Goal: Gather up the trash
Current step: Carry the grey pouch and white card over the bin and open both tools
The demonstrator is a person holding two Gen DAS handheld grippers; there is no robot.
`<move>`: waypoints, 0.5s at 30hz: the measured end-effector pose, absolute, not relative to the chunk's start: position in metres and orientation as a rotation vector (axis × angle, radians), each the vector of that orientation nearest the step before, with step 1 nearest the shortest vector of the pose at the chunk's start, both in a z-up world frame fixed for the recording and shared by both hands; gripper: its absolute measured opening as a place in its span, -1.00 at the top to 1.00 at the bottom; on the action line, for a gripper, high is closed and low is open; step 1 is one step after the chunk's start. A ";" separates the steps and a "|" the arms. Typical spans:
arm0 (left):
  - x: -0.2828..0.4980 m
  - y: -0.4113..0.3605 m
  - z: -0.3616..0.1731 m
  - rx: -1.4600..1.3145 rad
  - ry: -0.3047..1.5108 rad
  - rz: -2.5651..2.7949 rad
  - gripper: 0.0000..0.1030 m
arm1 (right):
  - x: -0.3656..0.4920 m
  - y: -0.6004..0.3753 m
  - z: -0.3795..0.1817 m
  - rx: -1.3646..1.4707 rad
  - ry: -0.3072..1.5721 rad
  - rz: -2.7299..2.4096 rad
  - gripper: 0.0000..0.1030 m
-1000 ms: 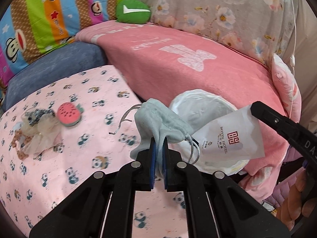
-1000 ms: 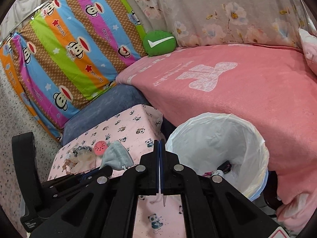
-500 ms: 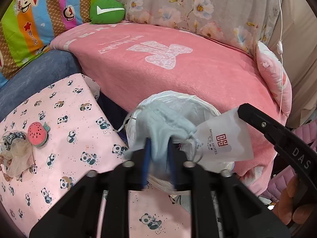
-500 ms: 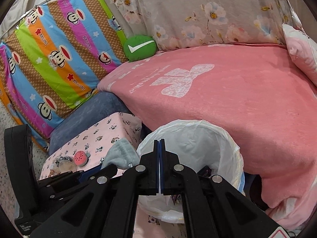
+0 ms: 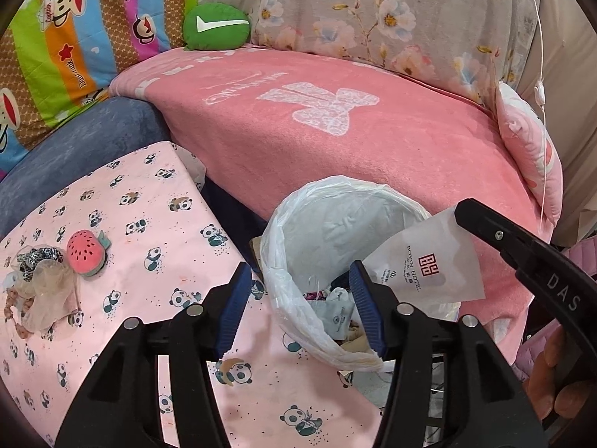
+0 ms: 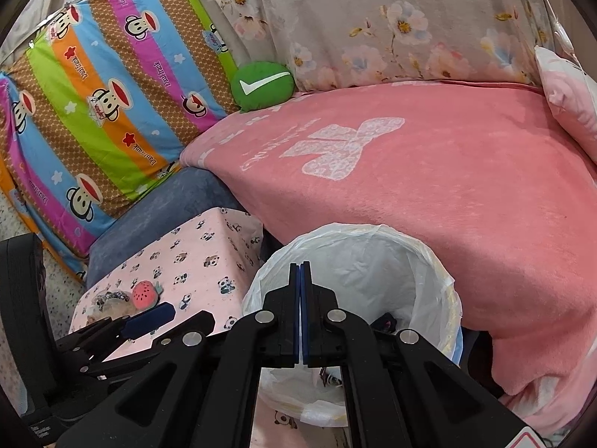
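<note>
Inside bin (image 5: 298, 224), pouch (image 5: 337, 311) between spread left gripper (image 5: 302, 306)

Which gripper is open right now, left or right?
The left gripper: its blue pads are spread wide over the bin liner, holding nothing. The right gripper is shut, pinching the white hotel sachet above the bin.

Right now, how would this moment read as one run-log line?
left gripper: open above trash bin | right gripper: shut on white hotel packet beside the bin rim | hair ties and watermelon toy on panda cloth
</note>
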State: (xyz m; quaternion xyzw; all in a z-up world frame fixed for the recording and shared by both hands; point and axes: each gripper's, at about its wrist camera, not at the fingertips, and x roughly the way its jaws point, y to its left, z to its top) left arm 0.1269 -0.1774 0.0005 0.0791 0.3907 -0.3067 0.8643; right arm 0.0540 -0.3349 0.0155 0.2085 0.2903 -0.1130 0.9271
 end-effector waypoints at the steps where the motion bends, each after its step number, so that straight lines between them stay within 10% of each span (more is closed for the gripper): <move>1: 0.127 -0.176 0.000 0.162 0.821 -0.641 -0.01 | 0.054 -0.334 0.016 0.426 0.595 -0.231 0.95; 15: 0.130 -0.152 -0.001 0.125 0.830 -0.603 -0.12 | 0.055 -0.320 0.018 0.411 0.599 -0.234 0.53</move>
